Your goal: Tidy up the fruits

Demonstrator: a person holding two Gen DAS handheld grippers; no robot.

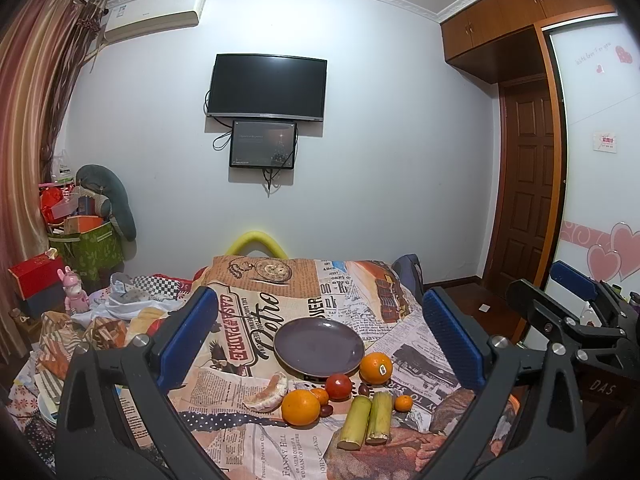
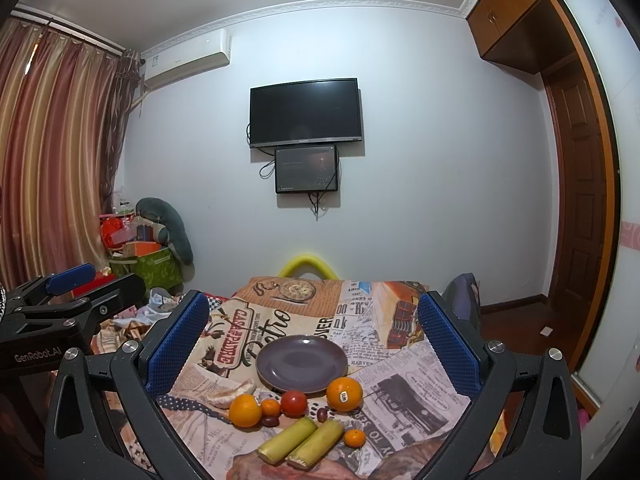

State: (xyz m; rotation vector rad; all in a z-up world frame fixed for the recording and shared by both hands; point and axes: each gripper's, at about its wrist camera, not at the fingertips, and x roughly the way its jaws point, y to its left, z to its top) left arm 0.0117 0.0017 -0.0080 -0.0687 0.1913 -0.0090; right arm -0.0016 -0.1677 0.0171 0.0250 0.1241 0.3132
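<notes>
An empty purple plate [image 1: 319,345] [image 2: 302,363] sits on a table covered with a newspaper-print cloth [image 1: 248,312]. In front of it lie two oranges [image 1: 301,407] [image 1: 375,367], a red tomato [image 1: 338,387], two small tangerines [image 1: 403,403] [image 1: 320,396], dark dates [image 1: 364,389], a peeled pomelo piece [image 1: 268,394] and two sugarcane pieces [image 1: 355,422] [image 1: 380,417]. The same fruits show in the right wrist view, with the stickered orange [image 2: 344,393] and the cane pieces [image 2: 287,439]. My left gripper [image 1: 320,344] and right gripper [image 2: 314,350] are both open, empty, held above and short of the fruits.
The right gripper [image 1: 568,312] shows at the right edge of the left wrist view; the left gripper [image 2: 68,300] shows at the left of the right wrist view. Clutter, boxes and a pink toy [image 1: 76,294] lie left of the table. A wooden door [image 1: 528,184] stands at right.
</notes>
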